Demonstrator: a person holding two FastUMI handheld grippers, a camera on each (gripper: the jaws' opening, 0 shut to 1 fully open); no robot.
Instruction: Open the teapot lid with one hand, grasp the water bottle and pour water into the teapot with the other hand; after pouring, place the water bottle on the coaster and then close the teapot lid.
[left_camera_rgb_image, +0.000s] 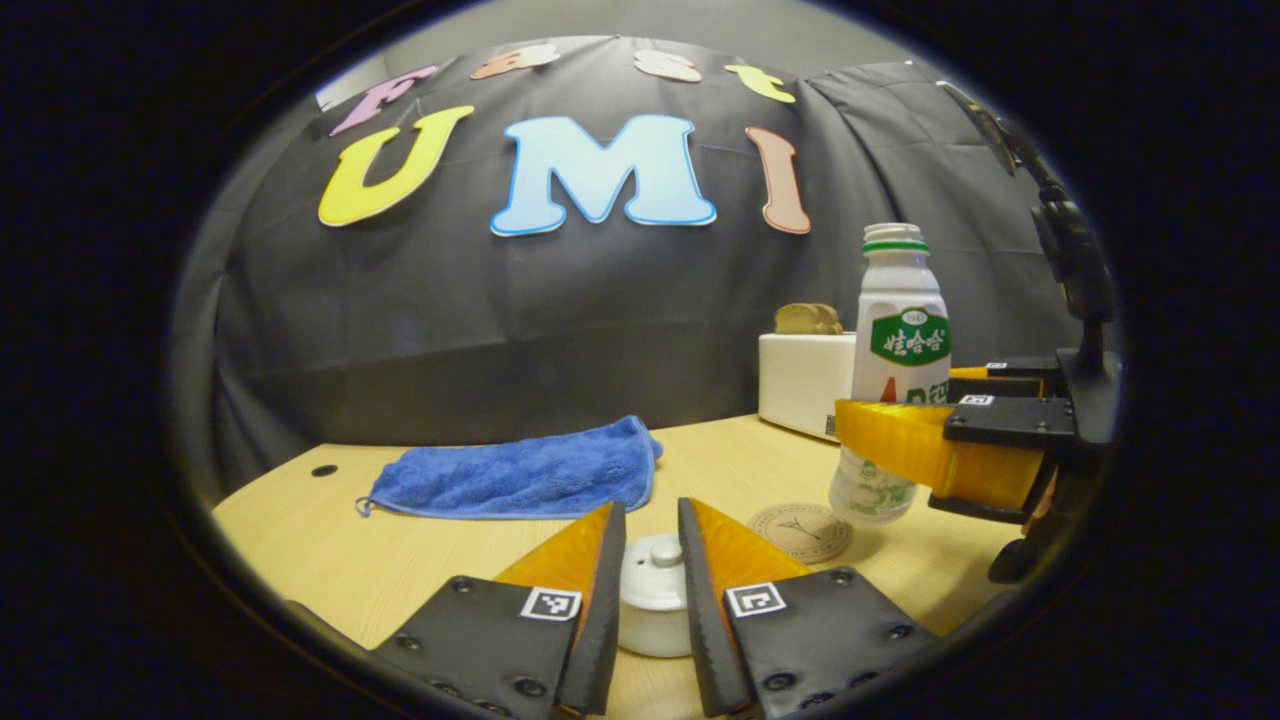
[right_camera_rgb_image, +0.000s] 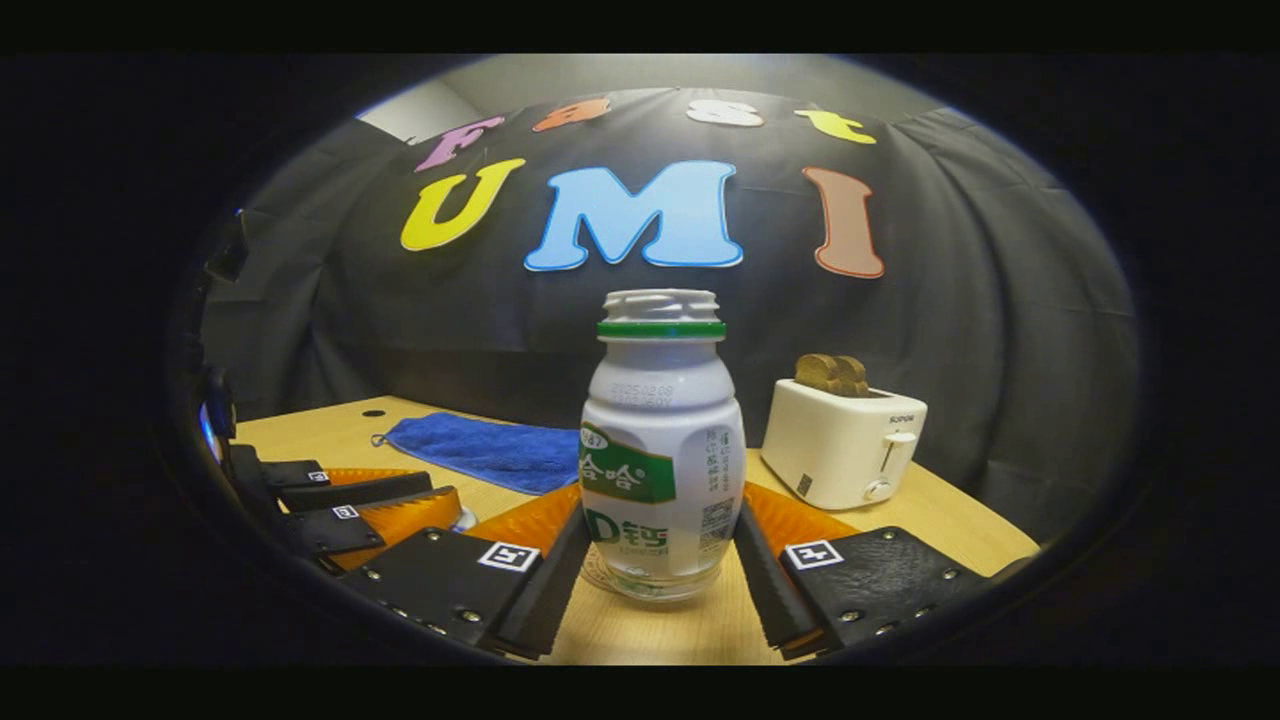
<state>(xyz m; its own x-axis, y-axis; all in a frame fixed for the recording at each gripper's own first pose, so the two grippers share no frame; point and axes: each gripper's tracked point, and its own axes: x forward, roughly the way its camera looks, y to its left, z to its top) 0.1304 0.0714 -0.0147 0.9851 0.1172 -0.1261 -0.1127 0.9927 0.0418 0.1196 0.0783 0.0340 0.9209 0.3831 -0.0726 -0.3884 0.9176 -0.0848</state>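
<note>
Beside the round coaster (left_camera_rgb_image: 801, 531) on the wooden table (left_camera_rgb_image: 330, 560) is where my work sits, so I place everything from it. My right gripper (right_camera_rgb_image: 660, 570) has its jaws around the lower body of the water bottle (right_camera_rgb_image: 660, 470); both fingers look pressed to its sides, though I can't be certain the contact is firm. The bottle is upright, cap off, and in the left gripper view its base hangs just above the table at the coaster's far edge, which suggests I am either carrying it out to pour or bringing it in to set down. My left gripper (left_camera_rgb_image: 652, 570) has narrow jaws flanking the teapot lid (left_camera_rgb_image: 655, 580) and its knob, just on the near side of the coaster; whether they touch it I cannot tell. Beyond the coaster stand a white toaster (right_camera_rgb_image: 845, 445) and a blue cloth (left_camera_rgb_image: 520, 480), both well apart from my path.
</note>
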